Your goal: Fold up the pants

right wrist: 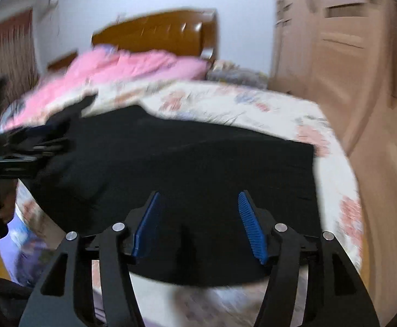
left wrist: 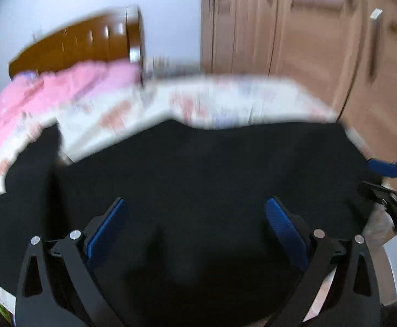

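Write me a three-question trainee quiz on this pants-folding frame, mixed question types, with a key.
1. True or false: the left gripper is shut on the black pants.
2. What do the pants lie on? A) wooden floor B) floral bedspread C) chair
3. What colour is the blanket near the headboard?

Key: 1 false, both the left gripper and right gripper are open; 2 B; 3 pink.

Matt black cloth pants (right wrist: 198, 163) – glossy wooden headboard (right wrist: 157, 32), seemingly cotton floral sheet (right wrist: 253, 103).
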`<action>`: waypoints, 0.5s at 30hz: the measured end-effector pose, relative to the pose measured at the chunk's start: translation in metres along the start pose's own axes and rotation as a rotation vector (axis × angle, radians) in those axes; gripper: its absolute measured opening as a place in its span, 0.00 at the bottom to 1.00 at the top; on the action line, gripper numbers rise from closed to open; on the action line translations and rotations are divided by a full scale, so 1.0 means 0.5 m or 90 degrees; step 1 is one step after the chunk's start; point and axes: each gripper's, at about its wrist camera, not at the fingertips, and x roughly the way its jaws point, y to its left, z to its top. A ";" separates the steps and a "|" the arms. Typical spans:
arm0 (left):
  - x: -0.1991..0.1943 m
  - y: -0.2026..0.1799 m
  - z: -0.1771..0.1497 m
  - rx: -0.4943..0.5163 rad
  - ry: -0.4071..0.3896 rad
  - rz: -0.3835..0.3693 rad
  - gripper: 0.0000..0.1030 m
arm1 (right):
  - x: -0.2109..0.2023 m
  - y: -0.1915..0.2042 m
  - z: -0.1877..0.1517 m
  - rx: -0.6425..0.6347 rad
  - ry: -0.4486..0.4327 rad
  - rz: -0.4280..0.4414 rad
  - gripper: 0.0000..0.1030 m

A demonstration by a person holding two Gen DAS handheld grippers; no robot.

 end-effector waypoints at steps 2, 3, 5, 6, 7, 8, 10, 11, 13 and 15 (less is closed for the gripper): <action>0.060 0.005 -0.006 -0.016 0.056 -0.005 0.98 | 0.035 0.000 -0.022 -0.031 0.045 -0.045 0.57; 0.084 0.016 -0.011 -0.027 0.083 -0.001 0.98 | 0.042 -0.011 -0.037 -0.029 0.054 -0.053 0.62; 0.094 0.045 -0.027 -0.034 0.076 0.006 0.99 | 0.029 -0.058 -0.064 0.023 0.038 0.007 0.63; 0.098 0.057 -0.024 -0.041 0.085 0.003 0.99 | 0.021 -0.067 -0.069 0.020 0.043 0.022 0.63; 0.096 0.064 -0.020 -0.047 0.092 0.003 0.98 | 0.018 -0.063 -0.067 0.006 0.053 0.020 0.63; 0.094 0.070 -0.011 -0.056 0.104 0.008 0.98 | 0.014 -0.055 -0.061 -0.012 0.071 0.010 0.63; 0.078 0.077 0.025 -0.082 0.099 -0.008 0.98 | 0.002 -0.049 -0.041 -0.015 0.067 0.004 0.66; 0.066 0.072 0.050 -0.087 0.082 -0.028 0.98 | -0.008 -0.053 -0.021 -0.008 0.041 0.004 0.68; 0.050 0.049 0.104 -0.055 0.051 -0.026 0.98 | -0.010 -0.063 0.004 0.001 0.016 -0.002 0.71; 0.063 0.017 0.146 -0.017 0.043 -0.017 0.98 | 0.012 -0.082 0.037 0.004 0.005 -0.034 0.72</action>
